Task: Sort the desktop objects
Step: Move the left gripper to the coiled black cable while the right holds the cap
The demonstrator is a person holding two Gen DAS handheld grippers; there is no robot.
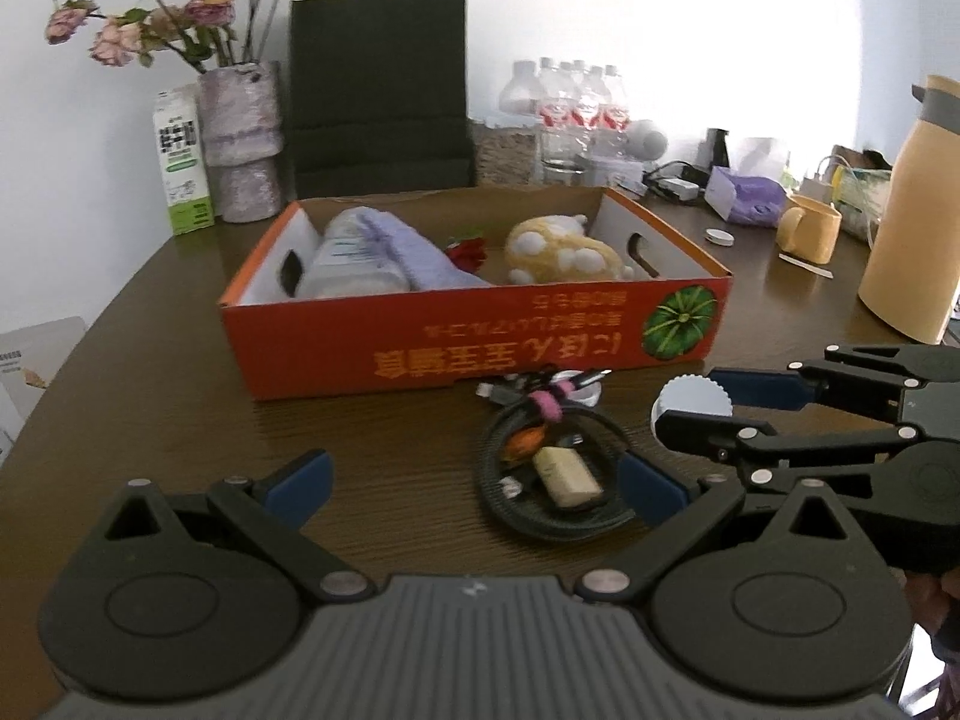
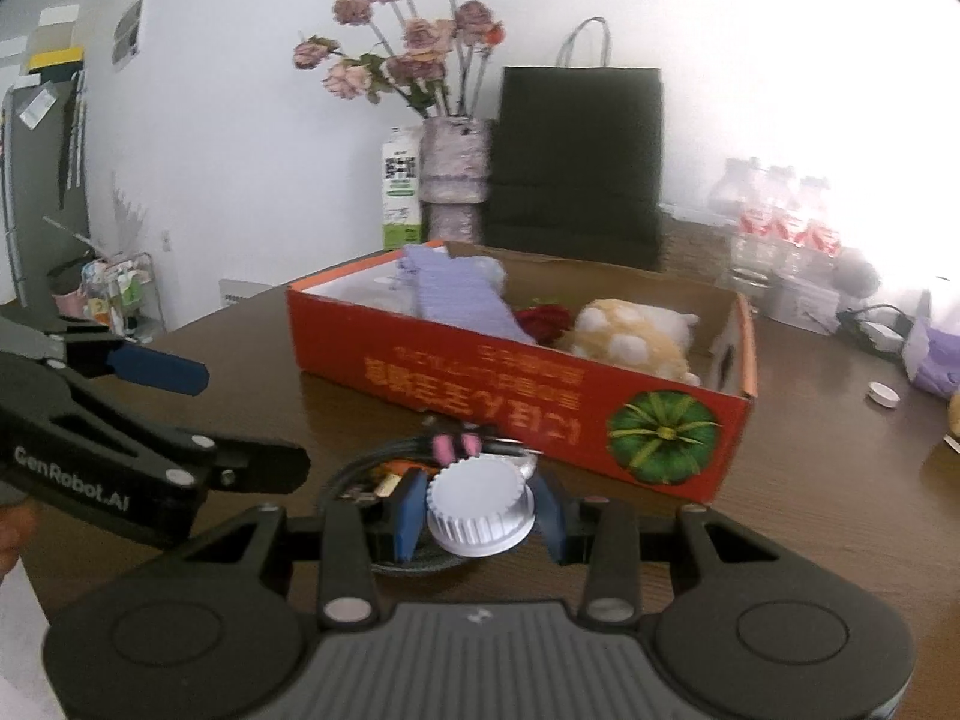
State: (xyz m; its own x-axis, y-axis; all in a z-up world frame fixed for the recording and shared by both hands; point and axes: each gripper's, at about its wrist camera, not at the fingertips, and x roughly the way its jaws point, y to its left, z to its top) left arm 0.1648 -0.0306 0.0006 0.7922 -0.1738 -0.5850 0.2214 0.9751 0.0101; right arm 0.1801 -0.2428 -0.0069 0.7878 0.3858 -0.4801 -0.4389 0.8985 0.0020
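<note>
An orange cardboard box (image 1: 480,336) (image 2: 516,384) stands on the brown table, holding a purple towel (image 1: 414,252), a bottle, a red item and a spotted plush (image 1: 558,252). In front of it lies a dark coiled cable (image 1: 552,474) with a pink tie, a cork-like piece and small bits inside. My left gripper (image 1: 474,480) is open, its fingers on either side of the coil. My right gripper (image 2: 480,510) is shut on a white ridged cap (image 2: 480,504), held above the coil; it also shows in the left wrist view (image 1: 696,405).
At the back stand a vase of dried roses (image 1: 240,138), a milk carton (image 1: 183,168), a black paper bag (image 1: 378,90) and water bottles (image 1: 576,114). To the right are a yellow mug (image 1: 807,228), a yellow jug (image 1: 912,216), a purple tissue pack (image 1: 744,198) and a small white lid (image 1: 719,236).
</note>
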